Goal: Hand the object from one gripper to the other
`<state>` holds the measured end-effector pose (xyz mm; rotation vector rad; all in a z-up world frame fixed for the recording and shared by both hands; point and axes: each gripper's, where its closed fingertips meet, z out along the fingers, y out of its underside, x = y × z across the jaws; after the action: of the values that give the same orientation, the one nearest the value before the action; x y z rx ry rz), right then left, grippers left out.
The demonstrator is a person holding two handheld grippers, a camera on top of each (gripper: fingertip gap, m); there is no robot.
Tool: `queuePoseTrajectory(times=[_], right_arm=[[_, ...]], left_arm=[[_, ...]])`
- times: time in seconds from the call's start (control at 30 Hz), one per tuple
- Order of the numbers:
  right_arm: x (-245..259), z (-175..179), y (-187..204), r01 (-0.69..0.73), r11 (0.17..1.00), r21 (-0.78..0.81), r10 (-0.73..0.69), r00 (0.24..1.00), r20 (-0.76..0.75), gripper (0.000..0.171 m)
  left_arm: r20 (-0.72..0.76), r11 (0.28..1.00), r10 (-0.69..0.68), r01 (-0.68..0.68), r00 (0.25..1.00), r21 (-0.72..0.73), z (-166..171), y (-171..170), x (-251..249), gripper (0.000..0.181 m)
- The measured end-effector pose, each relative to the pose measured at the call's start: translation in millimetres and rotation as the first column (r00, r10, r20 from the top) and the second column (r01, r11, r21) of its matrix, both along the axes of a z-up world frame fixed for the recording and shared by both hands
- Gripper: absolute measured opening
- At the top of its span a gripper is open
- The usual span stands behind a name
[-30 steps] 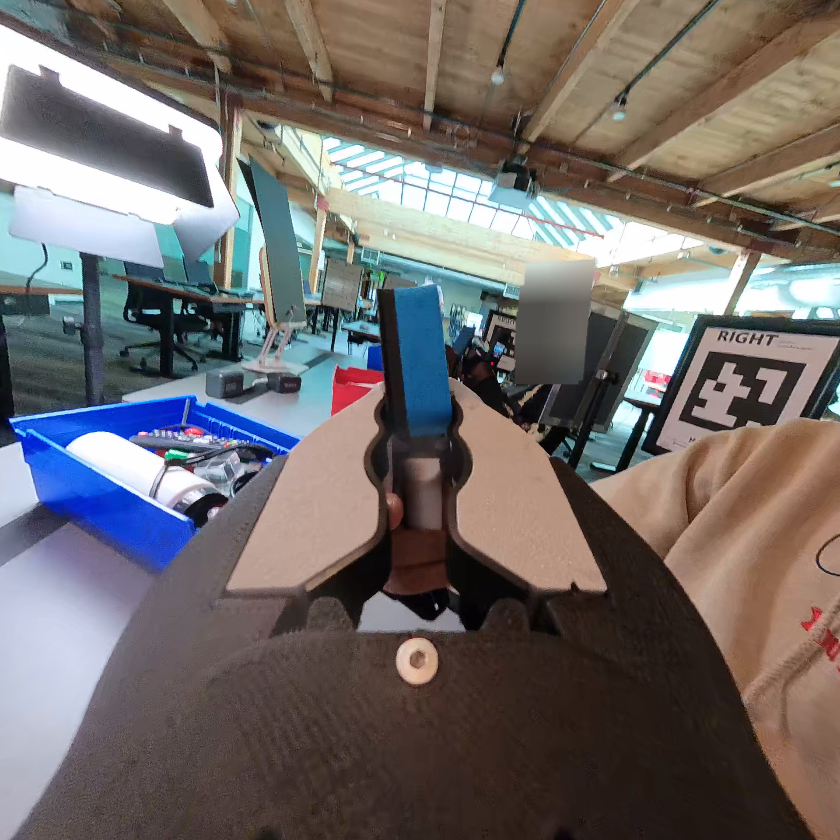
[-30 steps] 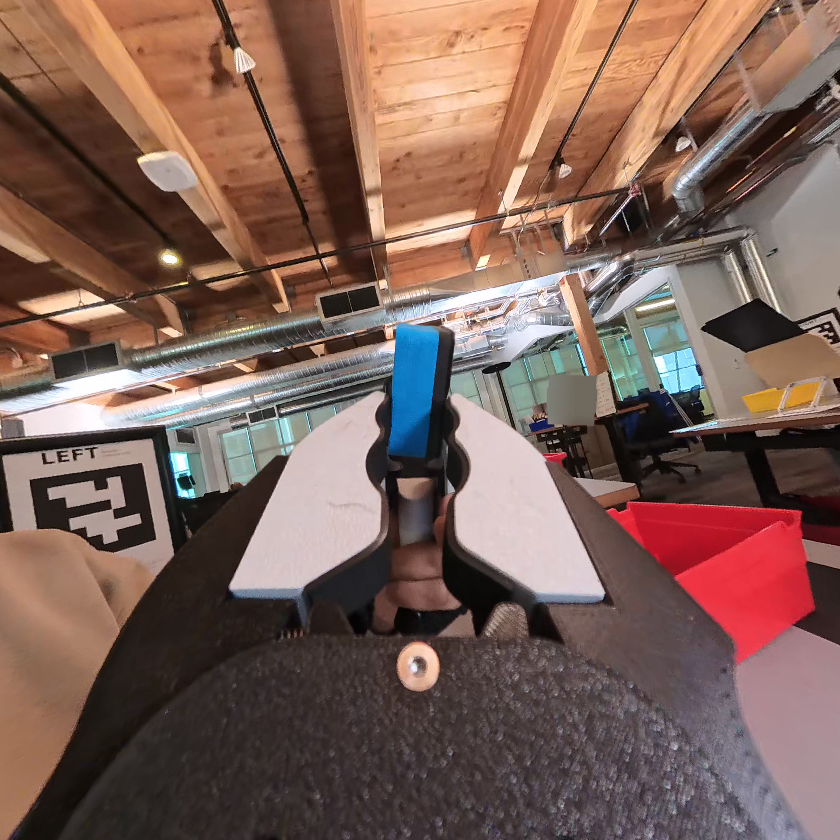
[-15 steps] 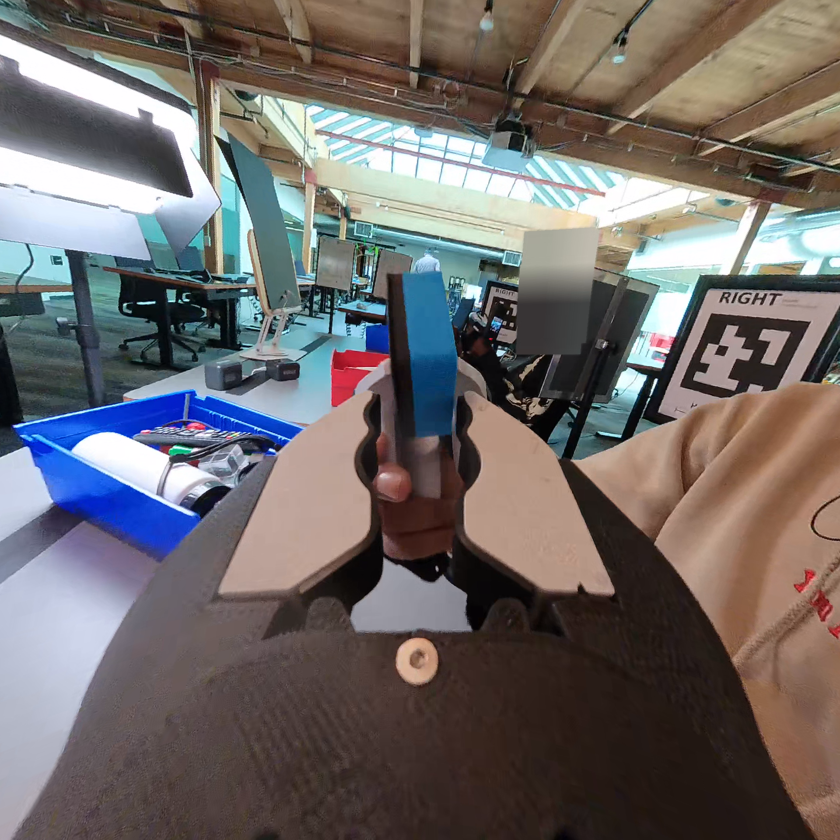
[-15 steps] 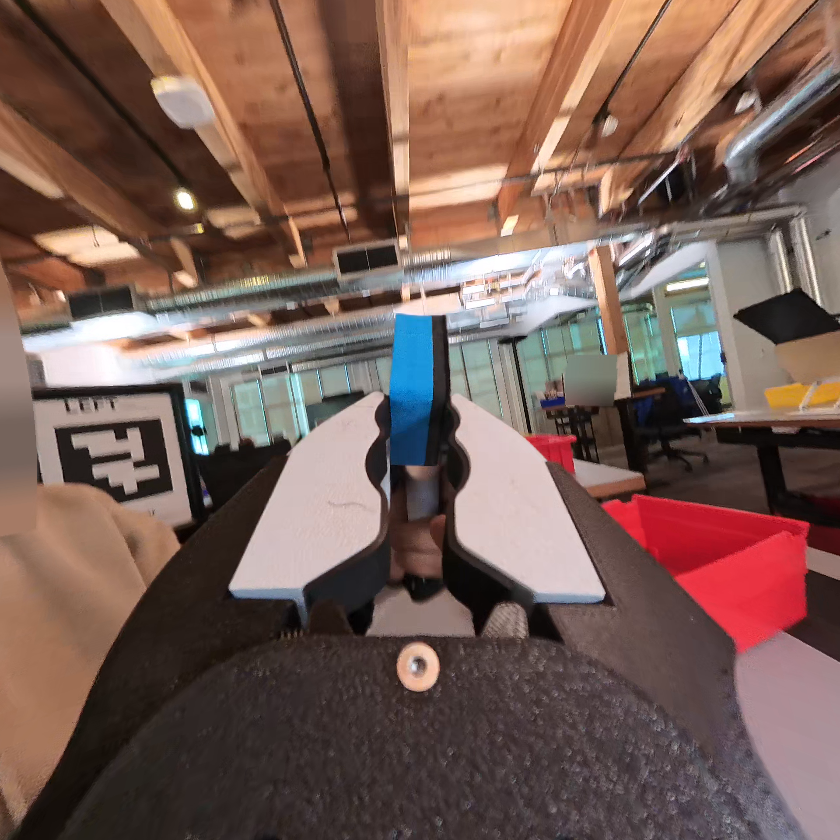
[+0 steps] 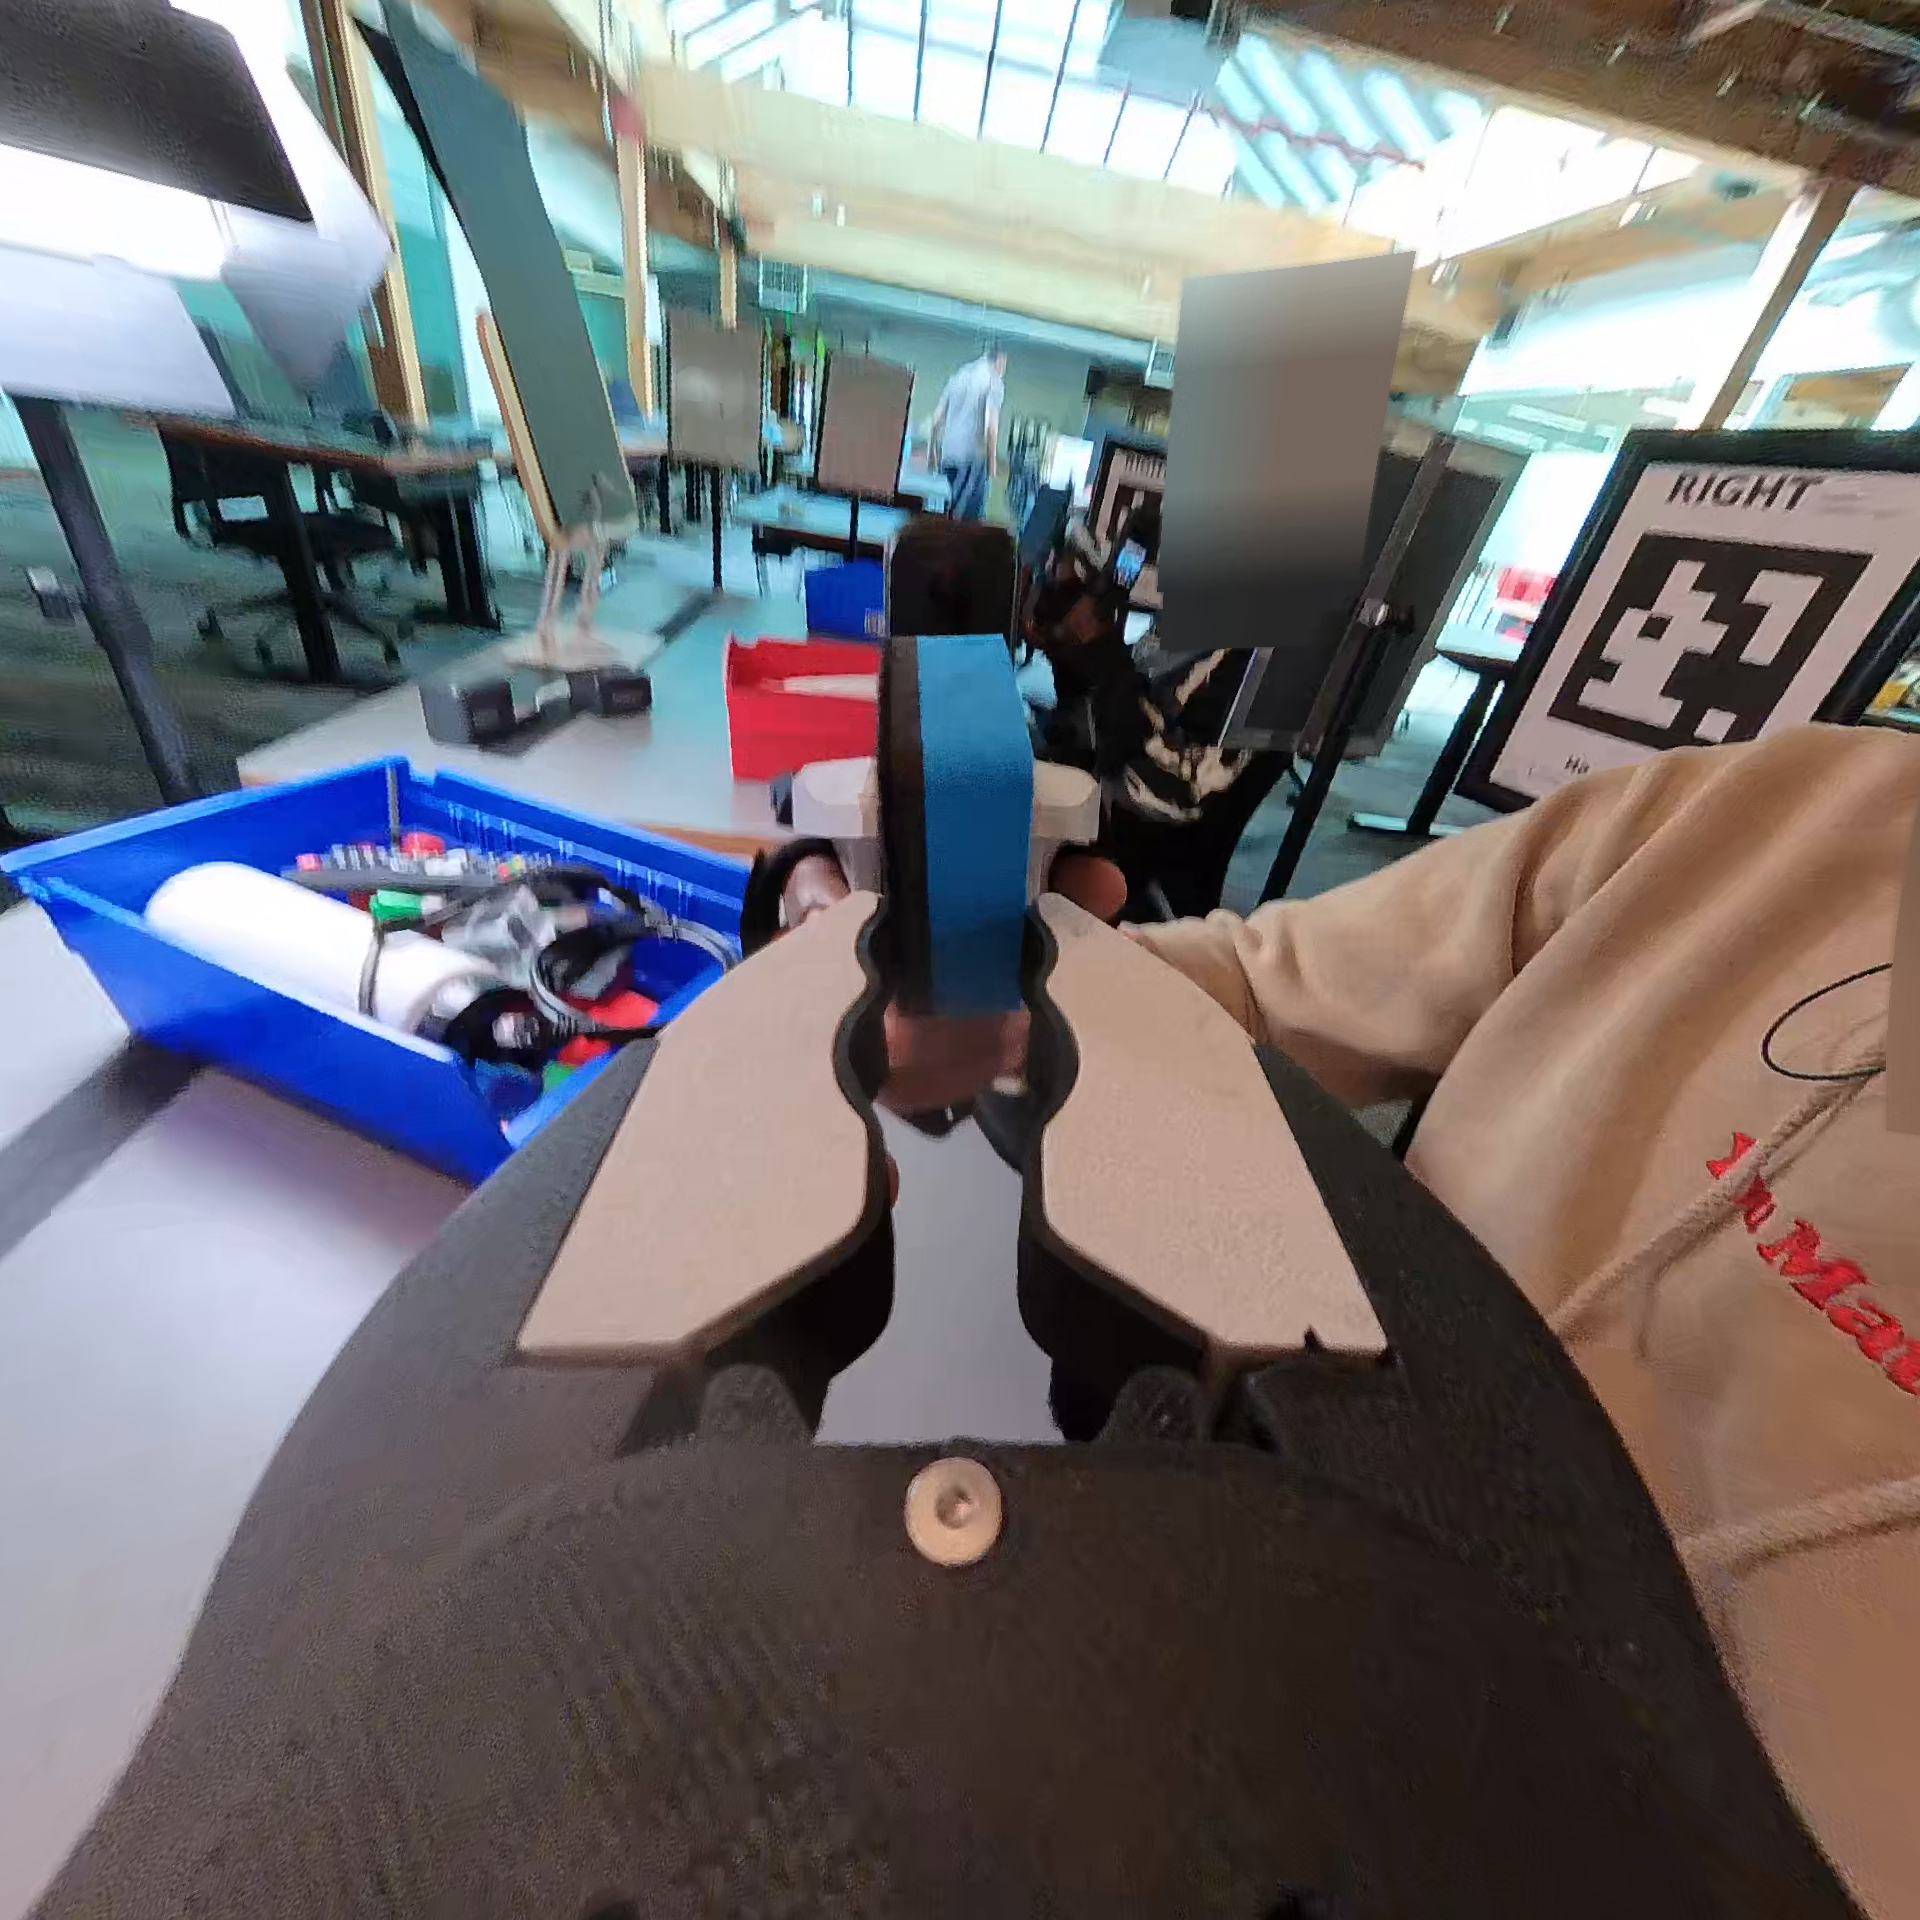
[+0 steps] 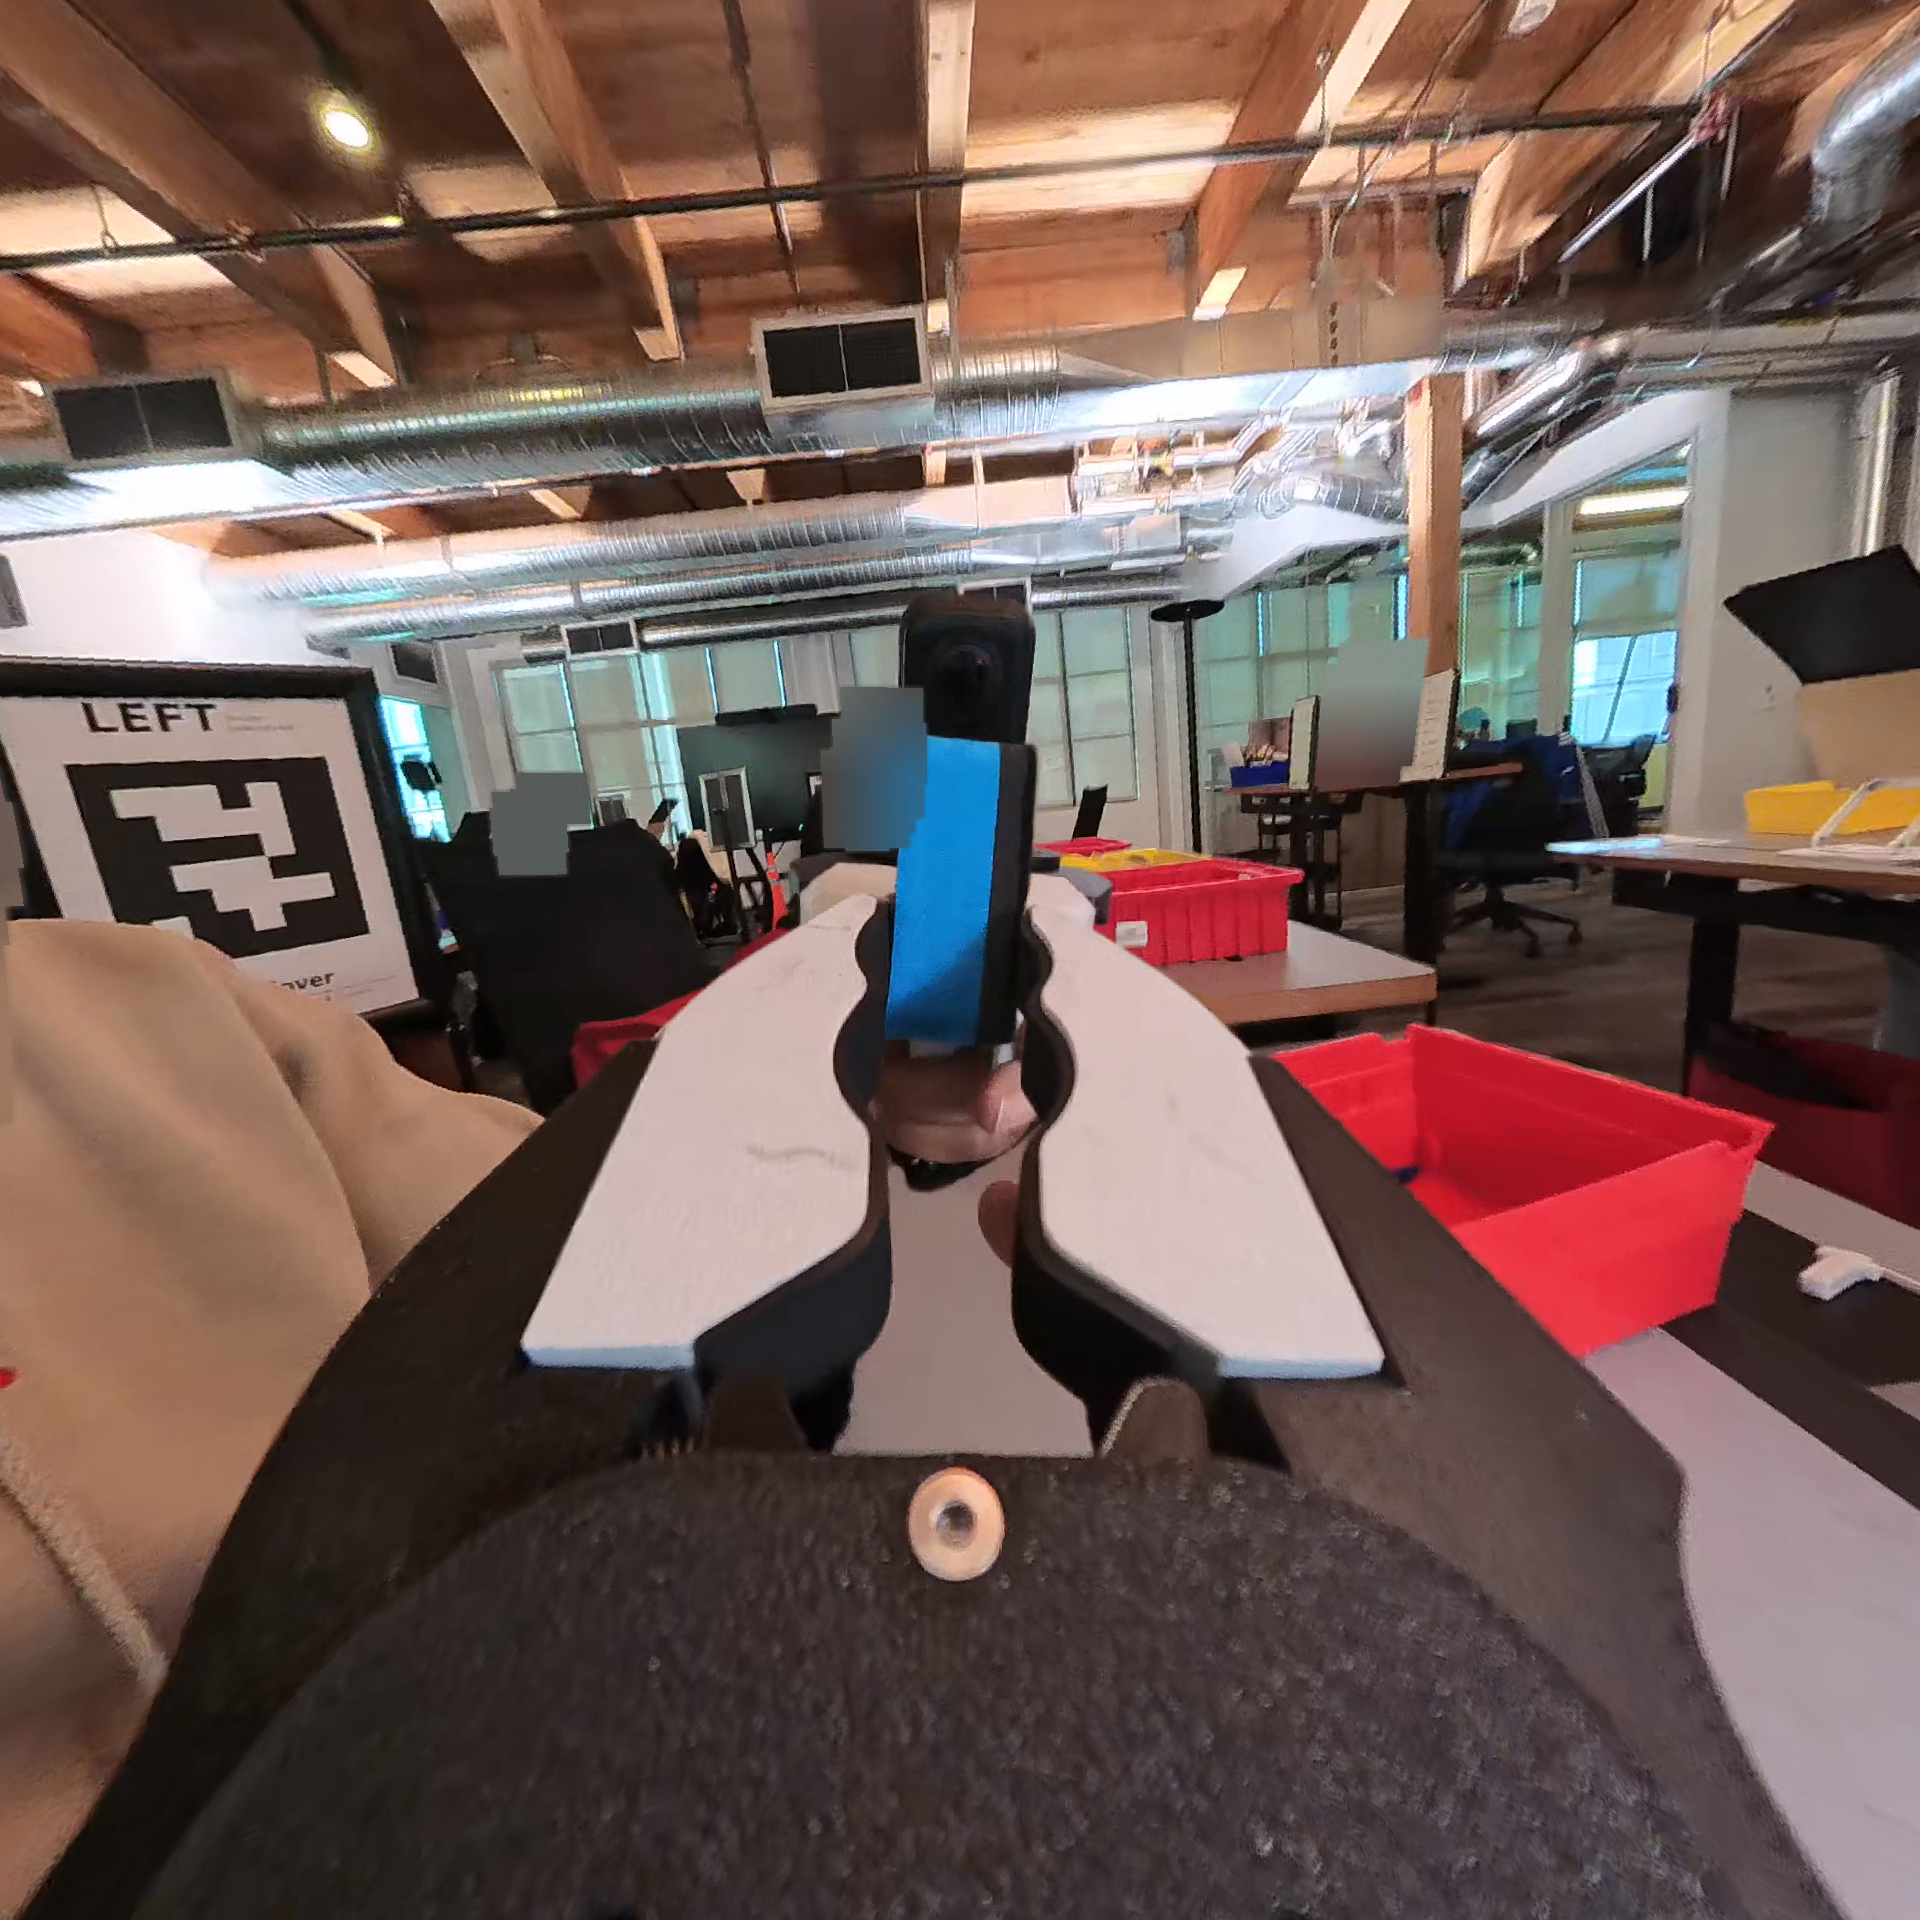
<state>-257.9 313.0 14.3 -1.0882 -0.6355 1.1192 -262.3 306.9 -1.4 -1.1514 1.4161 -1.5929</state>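
Observation:
A flat block with a blue face and a black face (image 5: 971, 821) stands upright between the two grippers, which face each other. My left gripper (image 5: 951, 935) has its pale fingertips pressed on the block's lower end. My right gripper (image 6: 951, 935) clamps the same block (image 6: 940, 894) from the opposite side. In the left wrist view the right gripper's grey fingers (image 5: 826, 805) flank the block, with its black camera (image 5: 951, 582) above. A hand shows behind the jaws in both views.
A blue bin (image 5: 260, 1029) with a white roll and cables sits on the grey table at left. A red bin (image 6: 1558, 1247) sits at right, and another (image 5: 790, 717) farther back. A beige sleeve (image 5: 1558, 987) fills the side. Black-and-white marker boards (image 5: 1714, 623) (image 6: 208, 831) stand behind. My left and right fingertips are right by each other.
Both grippers have tilted downward together with the block still between them. The table and bins show more, and each gripper's camera now appears above the block in the other's view.

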Motion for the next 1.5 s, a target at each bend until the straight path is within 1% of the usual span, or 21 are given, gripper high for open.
queuePoseTrajectory(times=[0.17,0.23,0.3,0.33,0.43,0.53,0.57,0.63,0.7,0.77,0.83,0.93,1.0,1.07,1.13,1.17,1.2,1.27,1.33,1.43,1.5], right_arm=[[10.3,13.8,-4.0,0.017,0.999,0.037,-0.008,0.973,-0.229,0.022],[8.3,10.9,-2.3,0.02,0.999,0.027,-0.012,0.963,-0.27,0.022],[8.3,7.9,1.6,0.05,0.999,0.016,-0.043,0.954,-0.297,0.022],[7.5,6.9,2.9,0.043,0.999,0.008,-0.039,0.958,-0.283,0.022],[5.2,4.4,4.2,0.03,1.0,0.004,-0.029,0.99,-0.136,0.027],[-2.1,-4.2,1.0,-0.009,1.0,0.001,0.009,0.999,0.036,0.029],[-7.2,-9.8,-2.5,-0.047,0.999,-0.015,0.048,0.995,0.087,0.024],[-8.7,-10.2,-1.5,-0.045,0.999,-0.023,0.047,0.995,0.086,0.023],[-6.8,-2.6,-3.4,-0.021,1.0,0.023,0.021,1.0,0.006,0.023],[0.4,6.8,-5.6,-0.013,0.999,0.042,0.018,0.992,-0.126,0.023],[5.5,8.5,-2.7,-0.008,1.0,0.018,0.012,0.97,-0.245,0.023],[7.6,3.5,4.8,0.047,0.999,-0.003,-0.046,0.949,-0.312,0.023],[6.6,1.9,7.6,0.046,0.999,-0.019,-0.05,0.955,-0.291,0.023],[4.7,-0.6,9.9,0.052,0.998,-0.023,-0.055,0.98,-0.193,0.024],[8.0,2.3,9.9,0.054,0.998,-0.016,-0.056,0.99,-0.128,0.032],[7.7,1.7,9.3,0.046,0.999,-0.015,-0.047,0.995,-0.085,0.031],[2.9,-2.5,6.3,0.013,1.0,-0.022,-0.013,1.0,-0.022,0.024],[-2.4,-6.4,3.5,-0.02,0.999,-0.04,0.021,0.999,0.024,0.023],[-3.0,-2.6,1.8,0.012,1.0,0.01,-0.012,1.0,-0.019,0.022],[9.7,11.4,-1.0,0.029,0.999,0.028,-0.022,0.974,-0.224,0.022],[16.1,11.9,2.3,0.049,0.999,0.011,-0.043,0.949,-0.311,0.022]], left_arm=[[0.186,0.998,0.042,-0.033,0.982,-0.05,14.0,-0.2,7.9,0.033],[0.212,0.997,0.053,-0.042,0.976,-0.058,12.6,-2.8,13.8,0.024],[0.206,0.996,0.077,-0.065,0.976,-0.064,11.7,0.5,15.7,0.023],[0.184,0.996,0.069,-0.058,0.98,-0.068,10.9,1.8,14.7,0.023],[0.061,0.998,0.008,-0.004,0.998,-0.069,3.4,0.6,8.7,0.023],[-0.059,1.0,-0.021,0.021,0.998,-0.003,-9.4,-3.8,3.0,0.023],[-0.076,1.0,-0.024,0.025,0.997,0.009,-11.0,-4.3,1.5,0.023],[-0.038,1.0,-0.019,0.019,0.999,0.013,-6.5,-2.9,0.2,0.023],[0.081,1.0,-0.015,0.017,0.997,-0.021,5.5,-1.9,0.8,0.03],[0.173,0.998,0.011,0.0,0.985,-0.063,12.5,0.4,4.8,0.033],[0.213,0.997,0.047,-0.032,0.976,-0.073,12.0,1.7,11.3,0.03],[0.211,0.994,0.08,-0.061,0.974,-0.093,8.6,4.8,16.4,0.023],[0.162,0.992,0.064,-0.046,0.985,-0.115,6.6,7.5,15.5,0.023],[0.096,0.993,0.048,-0.037,0.994,-0.111,4.1,9.2,12.2,0.023],[0.023,0.997,0.027,-0.025,0.999,-0.079,0.1,8.0,6.3,0.023],[-0.007,0.998,0.021,-0.022,1.0,-0.063,-1.6,7.4,3.6,0.023],[-0.031,0.999,0.018,-0.019,0.999,-0.05,-3.0,6.9,1.2,0.023],[-0.05,0.999,0.007,-0.009,0.999,-0.036,-3.6,5.5,-2.3,0.023],[0.015,1.0,0.009,-0.008,1.0,-0.029,3.7,4.8,-3.7,0.025],[0.104,0.998,0.025,-0.018,0.994,-0.065,9.3,5.1,1.6,0.038],[0.147,0.996,0.045,-0.033,0.988,-0.085,9.3,3.0,10.6,0.036]])
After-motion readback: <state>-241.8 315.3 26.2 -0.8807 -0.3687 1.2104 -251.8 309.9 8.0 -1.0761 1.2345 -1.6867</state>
